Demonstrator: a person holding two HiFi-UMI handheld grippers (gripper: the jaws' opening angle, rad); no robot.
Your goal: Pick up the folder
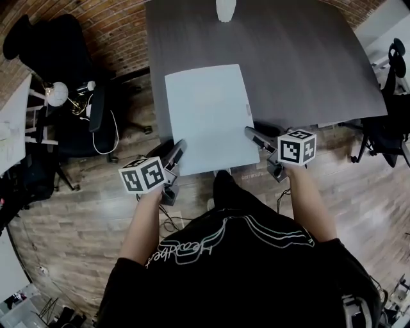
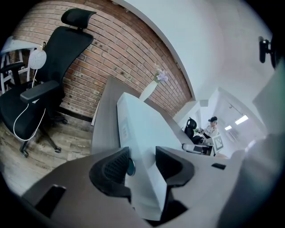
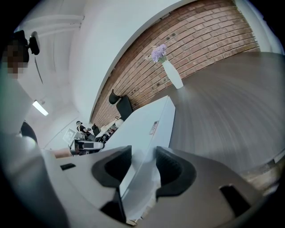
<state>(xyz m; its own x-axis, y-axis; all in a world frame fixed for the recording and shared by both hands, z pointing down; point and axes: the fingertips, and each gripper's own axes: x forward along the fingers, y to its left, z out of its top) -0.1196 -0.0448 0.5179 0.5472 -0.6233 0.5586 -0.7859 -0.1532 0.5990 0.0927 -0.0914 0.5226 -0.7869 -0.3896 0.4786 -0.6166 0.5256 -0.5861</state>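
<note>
The folder is a flat, pale blue-white box file lying lengthwise on the dark grey table, its near end sticking out past the table's front edge. My left gripper is shut on its near left corner. My right gripper is shut on its near right corner. In the left gripper view the folder runs away between the black pads, which clamp its thick edge. In the right gripper view the folder is likewise clamped between the fingers. Whether its far end rests on the table I cannot tell.
A white vase with purple flowers stands at the table's far edge, beyond the folder. A black office chair with a cable stands on the wooden floor at the left, another chair at the right. A brick wall runs behind.
</note>
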